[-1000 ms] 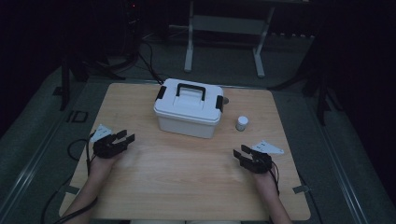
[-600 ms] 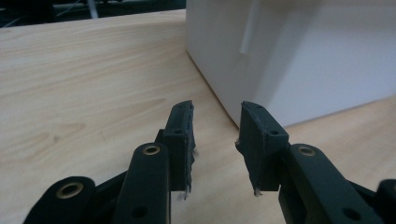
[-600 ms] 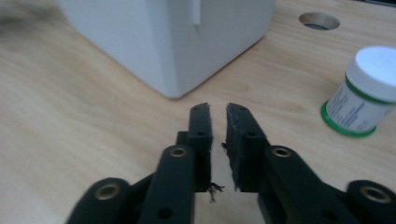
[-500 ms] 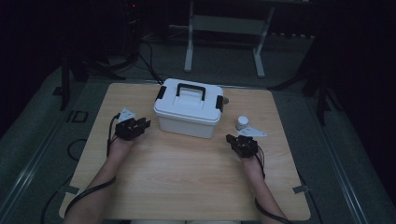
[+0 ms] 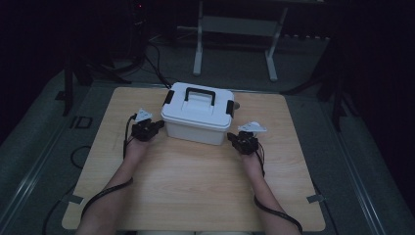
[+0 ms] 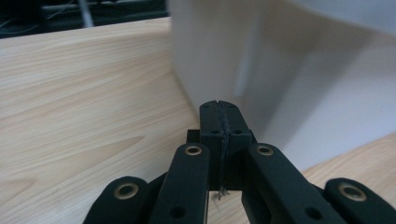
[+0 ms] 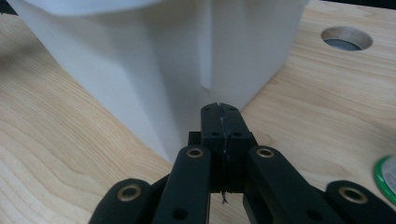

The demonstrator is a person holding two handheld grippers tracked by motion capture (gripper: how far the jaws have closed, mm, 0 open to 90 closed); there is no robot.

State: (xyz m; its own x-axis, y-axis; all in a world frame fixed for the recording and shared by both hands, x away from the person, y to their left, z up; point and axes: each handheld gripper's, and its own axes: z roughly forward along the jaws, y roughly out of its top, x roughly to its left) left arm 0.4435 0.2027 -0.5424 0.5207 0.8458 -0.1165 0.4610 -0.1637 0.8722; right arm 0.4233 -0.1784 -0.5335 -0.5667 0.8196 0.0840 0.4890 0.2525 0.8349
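Note:
A white lidded box [image 5: 198,115] with a black handle and black side latches stands at the back middle of the wooden table [image 5: 195,186]. My left gripper [image 5: 157,125] is at the box's left wall, tips close to it; its jaws have just been closing and now meet with nothing between them. In the left gripper view the gripper [image 6: 218,105] points at the bottom of the white box wall [image 6: 289,70]. My right gripper [image 5: 230,137] is shut and empty by the box's front right corner. In the right gripper view its tips [image 7: 219,108] nearly touch the box [image 7: 163,56].
A round hole [image 7: 346,38] is cut in the tabletop behind the box's right side. A green-rimmed round thing [image 7: 387,172] lies at the edge of the right gripper view. A metal stand [image 5: 235,29] and cables are on the floor beyond the table.
Both hands have moved forward and inward from the table's sides to the box's two ends. Both grippers' jaws, apart a second ago, are now together.

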